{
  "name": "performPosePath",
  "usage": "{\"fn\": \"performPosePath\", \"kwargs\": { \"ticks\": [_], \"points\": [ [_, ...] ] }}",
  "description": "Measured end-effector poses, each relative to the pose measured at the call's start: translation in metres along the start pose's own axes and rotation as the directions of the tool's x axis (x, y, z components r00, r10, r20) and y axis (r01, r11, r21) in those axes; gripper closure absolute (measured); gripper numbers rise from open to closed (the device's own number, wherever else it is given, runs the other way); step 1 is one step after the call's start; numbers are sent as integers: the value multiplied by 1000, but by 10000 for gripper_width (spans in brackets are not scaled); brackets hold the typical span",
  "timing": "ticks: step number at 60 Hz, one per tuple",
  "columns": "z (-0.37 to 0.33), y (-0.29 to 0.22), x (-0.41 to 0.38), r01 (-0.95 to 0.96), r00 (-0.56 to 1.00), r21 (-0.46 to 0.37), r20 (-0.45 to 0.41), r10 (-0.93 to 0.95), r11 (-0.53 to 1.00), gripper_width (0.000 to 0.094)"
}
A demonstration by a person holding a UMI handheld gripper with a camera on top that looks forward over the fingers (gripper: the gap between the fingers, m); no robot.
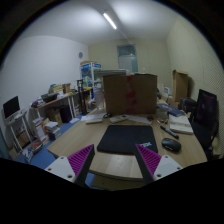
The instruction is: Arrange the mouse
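The mouse (171,144) is lying on the wooden surface (70,140), a small dark rounded shape sitting just off the right edge of a black mouse pad (127,138); its details are too small to make out beyond a low, domed outline. It is sitting ahead of the fingers and off to their right, apart from both of them. The pad is lying flat near the middle of the surface, straight ahead of the fingers. Behind the pad a brown cardboard box (130,94) is standing upright, and to its right, beyond the mouse, some pale papers (181,123) are lying beside the dark back of a chair (207,112). The room around is looking like a cluttered office: a long ceiling light (110,20) is glowing overhead, a desk (55,105) crowded with equipment is running along the left wall with a dark monitor (11,107) at its near end, and a shelving unit (89,78) is standing further back. The gripper (113,160) is hovering above the near edge of the surface, its two fingers spread wide apart, magenta pads (80,160) facing inward, holding nothing and touching nothing; only bare wood is showing between them.
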State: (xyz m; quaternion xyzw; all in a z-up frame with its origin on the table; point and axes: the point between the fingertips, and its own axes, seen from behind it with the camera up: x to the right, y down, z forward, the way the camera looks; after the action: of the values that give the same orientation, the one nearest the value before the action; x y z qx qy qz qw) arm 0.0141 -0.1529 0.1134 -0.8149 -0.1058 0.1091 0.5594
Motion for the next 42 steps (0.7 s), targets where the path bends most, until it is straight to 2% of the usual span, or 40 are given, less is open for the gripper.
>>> {"fn": "performPosePath", "kwargs": {
  "ticks": [8, 15, 23, 33, 41, 42],
  "points": [
    [1, 4, 7, 32, 999, -7, -16, -32, 999, 121],
    [-1, 11, 35, 51, 998, 25, -36, -50, 998, 120],
    [7, 27, 104, 47, 990, 9, -136, -45, 999, 132],
    [30, 53, 199, 72, 963, -64, -255, -86, 995, 125],
    [52, 82, 249, 25, 959, -120, -278, -58, 992, 129],
    [55, 85, 253, 22, 960, -129, -273, -57, 991, 96]
  ]
}}
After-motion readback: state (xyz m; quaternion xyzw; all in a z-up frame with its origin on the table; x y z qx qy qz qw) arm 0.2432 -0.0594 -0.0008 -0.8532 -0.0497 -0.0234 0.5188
